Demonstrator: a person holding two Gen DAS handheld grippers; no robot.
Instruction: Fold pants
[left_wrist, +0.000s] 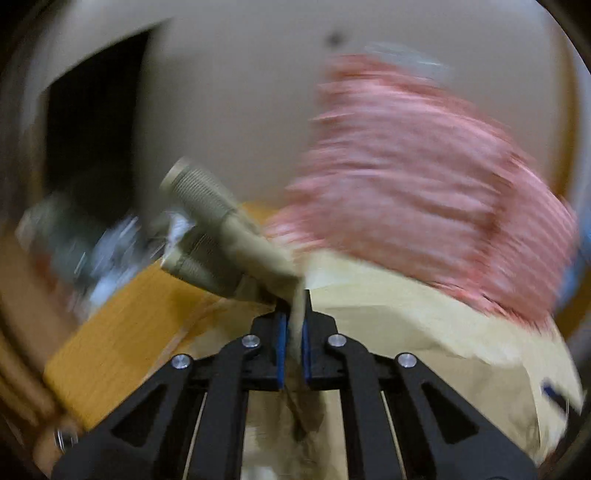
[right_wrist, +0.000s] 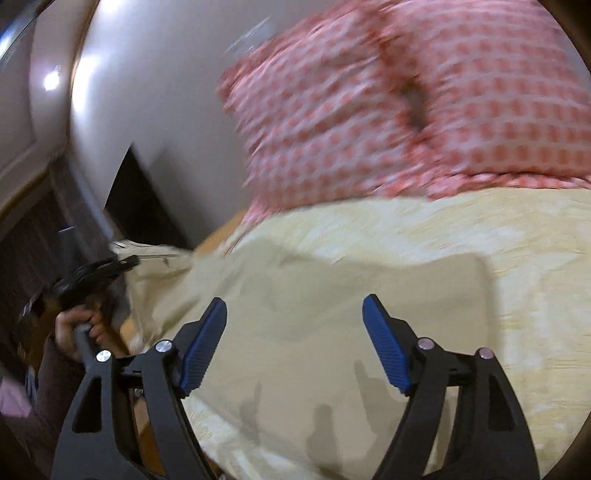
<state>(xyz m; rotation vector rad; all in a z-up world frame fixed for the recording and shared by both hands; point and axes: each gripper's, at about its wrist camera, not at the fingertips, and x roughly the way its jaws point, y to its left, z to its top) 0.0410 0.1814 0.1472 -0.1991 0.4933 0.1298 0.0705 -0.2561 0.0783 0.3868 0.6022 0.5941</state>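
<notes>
Left gripper (left_wrist: 293, 325) is clamped on a bunch of khaki pants (left_wrist: 229, 236), fabric pinched between the blue pads (left_wrist: 281, 347). The ribbed cuffs (left_wrist: 199, 192) stick up and away to the left, over the wooden edge (left_wrist: 122, 317) of the bed. In the right view the rest of the pants (right_wrist: 351, 295) lies flat on the yellow sheet (right_wrist: 517, 258), just ahead of the right gripper (right_wrist: 295, 314), whose fingers are spread wide and hold nothing.

Judgement: a fold is under way. To do it well, keep the left pinch firm, carry the leg end across without dragging the sheet along, and use the right gripper to pin or take the waist side so the layers line up.

Pants: soft thin knit, ribbed elastic cuffs, limp. Sheet: crinkled and pale. Pink checked pillow (right_wrist: 424, 96): plump, dented, behind the pants. Both views are motion-blurred, so fine detail is lost.
</notes>
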